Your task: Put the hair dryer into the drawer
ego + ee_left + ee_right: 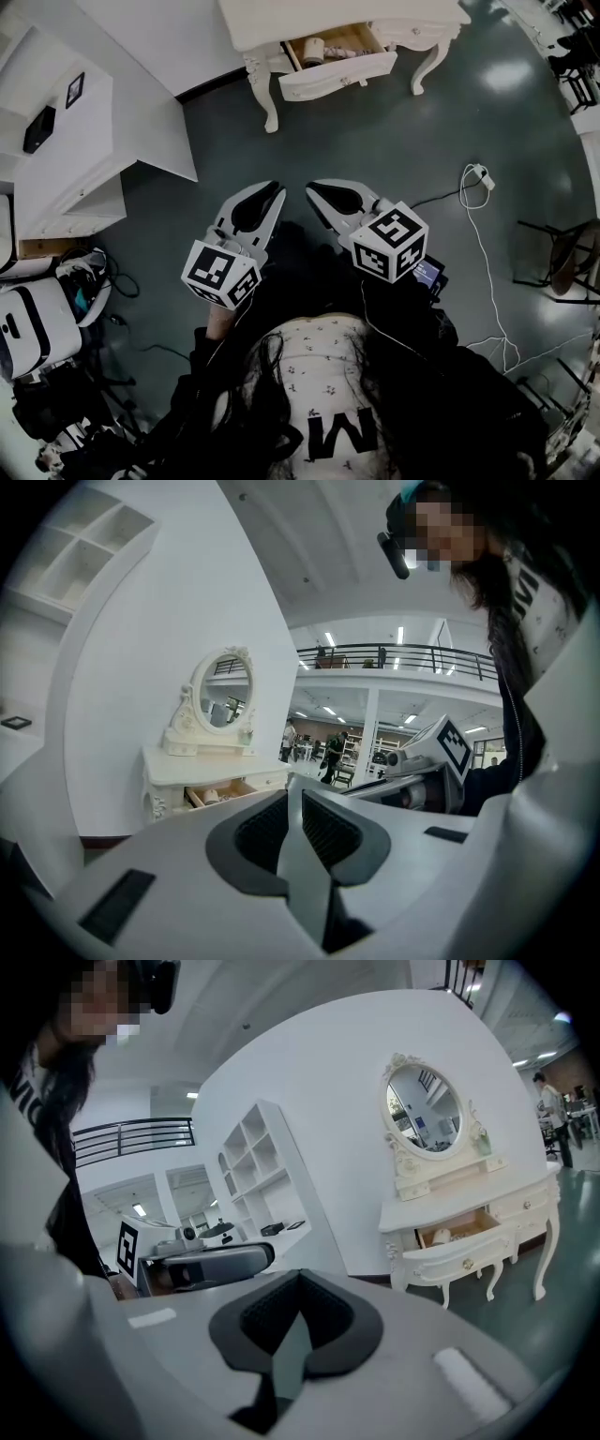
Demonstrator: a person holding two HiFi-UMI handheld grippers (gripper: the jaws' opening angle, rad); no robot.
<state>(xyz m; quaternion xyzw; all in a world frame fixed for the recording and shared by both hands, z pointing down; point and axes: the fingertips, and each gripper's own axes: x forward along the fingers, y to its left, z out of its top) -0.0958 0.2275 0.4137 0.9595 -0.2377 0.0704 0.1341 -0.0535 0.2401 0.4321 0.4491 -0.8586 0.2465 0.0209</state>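
Observation:
A white dressing table (pixel 281 19) stands at the far side of the dark floor with its drawer (pixel 337 75) pulled open. A cream hair dryer (pixel 321 51) lies inside the drawer; it also shows in the left gripper view (pixel 208 797) and the right gripper view (pixel 439 1236). My left gripper (pixel 277 189) and right gripper (pixel 311 189) hang side by side over the floor, well short of the table, pointing toward it. Both are shut with nothing between the pads, as the left gripper (pixel 292 794) and the right gripper (pixel 300 1279) show in their own views.
A white shelf unit (pixel 84 159) lines the left side. An oval mirror (pixel 424 1108) tops the dressing table. A white cable with a plug (pixel 480 225) trails on the floor at right, near a dark chair (pixel 562 262). Bags and gear (pixel 37 328) clutter the lower left.

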